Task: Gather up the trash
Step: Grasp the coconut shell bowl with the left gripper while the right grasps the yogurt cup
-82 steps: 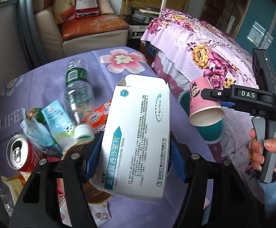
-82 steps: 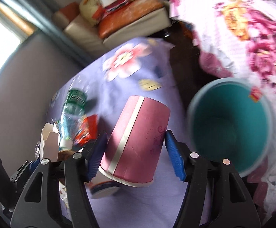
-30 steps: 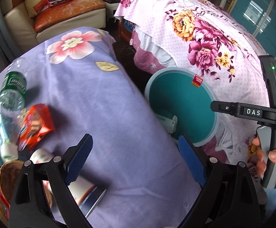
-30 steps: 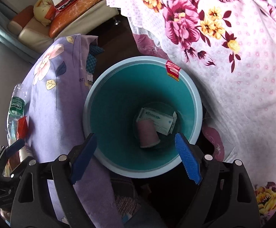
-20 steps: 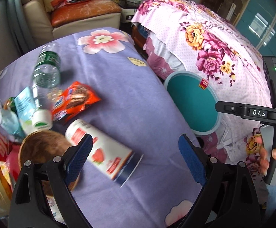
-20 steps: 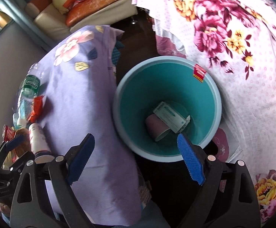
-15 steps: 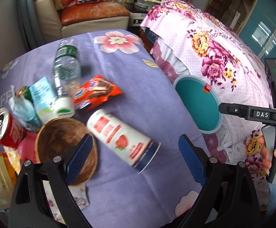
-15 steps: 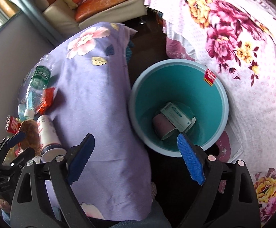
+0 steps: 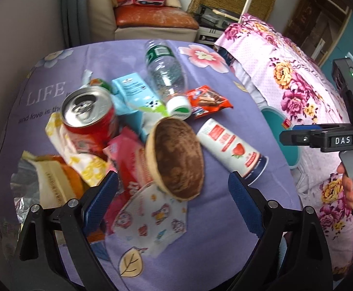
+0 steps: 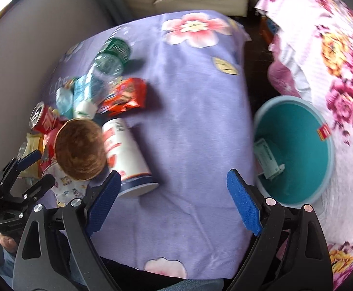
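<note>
Both grippers empty, jaws spread wide. Left gripper hangs over the trash heap on the lilac flowered tablecloth, brown round paper bowl nearest between its pads, probably the next pick. Right gripper sits above the near table edge, the toppled white cylindrical strawberry-print cup just left of it. Red drink can, clear plastic bottle and orange snack wrapper lie farther. Teal round plastic bin stands right of the table, below its edge, so drops fall in; a pale carton is inside.
</note>
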`<act>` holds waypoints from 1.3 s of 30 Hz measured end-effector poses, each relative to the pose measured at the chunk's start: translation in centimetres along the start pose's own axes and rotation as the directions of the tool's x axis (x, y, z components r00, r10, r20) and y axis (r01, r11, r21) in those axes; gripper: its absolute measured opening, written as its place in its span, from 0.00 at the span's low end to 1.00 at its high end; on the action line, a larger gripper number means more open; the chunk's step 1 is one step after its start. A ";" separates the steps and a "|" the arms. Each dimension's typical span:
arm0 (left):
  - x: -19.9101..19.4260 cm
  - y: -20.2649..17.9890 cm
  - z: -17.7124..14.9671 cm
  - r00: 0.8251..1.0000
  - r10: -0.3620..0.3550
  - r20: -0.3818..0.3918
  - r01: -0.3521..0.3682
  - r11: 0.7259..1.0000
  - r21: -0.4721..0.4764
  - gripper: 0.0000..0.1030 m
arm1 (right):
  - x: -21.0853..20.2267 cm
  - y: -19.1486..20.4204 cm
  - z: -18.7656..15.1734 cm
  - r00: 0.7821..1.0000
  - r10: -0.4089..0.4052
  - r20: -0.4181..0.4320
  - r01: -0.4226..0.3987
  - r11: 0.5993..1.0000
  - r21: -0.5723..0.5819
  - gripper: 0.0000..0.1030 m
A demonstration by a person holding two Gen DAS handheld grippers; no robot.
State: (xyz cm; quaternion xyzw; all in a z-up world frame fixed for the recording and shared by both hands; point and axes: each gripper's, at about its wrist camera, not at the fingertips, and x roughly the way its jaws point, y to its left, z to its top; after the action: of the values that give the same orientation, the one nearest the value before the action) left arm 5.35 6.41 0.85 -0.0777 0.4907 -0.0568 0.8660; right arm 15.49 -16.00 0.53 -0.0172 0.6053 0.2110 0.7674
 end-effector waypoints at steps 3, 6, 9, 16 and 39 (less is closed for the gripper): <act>0.1 1.0 -0.3 1.000 0.004 -0.006 -0.005 1.000 -0.015 0.89 | 1.8 2.3 0.7 0.999 -0.004 -0.036 0.002 0.998 -0.065 0.82; 0.2 1.7 -0.5 1.000 0.013 -0.010 -0.013 1.000 -0.020 0.89 | 3.4 3.7 1.3 0.998 -0.010 -0.068 0.002 0.994 -0.109 0.73; 0.5 2.1 -0.4 1.000 0.015 -0.016 -0.016 1.000 -0.019 0.89 | 4.9 4.5 2.0 0.994 -0.012 -0.109 -0.002 0.992 -0.129 0.61; 0.8 2.5 0.0 0.999 0.024 -0.024 -0.025 1.000 -0.019 0.89 | 6.9 4.9 2.5 0.988 0.030 -0.151 -0.051 0.989 -0.142 0.61; 3.1 0.4 1.8 0.993 0.087 -0.074 -0.085 0.996 0.024 0.56 | 4.1 -1.5 -1.9 0.994 0.078 -0.075 -0.077 0.997 0.024 0.50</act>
State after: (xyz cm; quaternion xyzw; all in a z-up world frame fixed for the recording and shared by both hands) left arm 8.51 6.42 -0.97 -0.0454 0.5253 -0.0272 0.8492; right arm 14.97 -16.66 -4.20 0.0063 0.6362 0.2337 0.7352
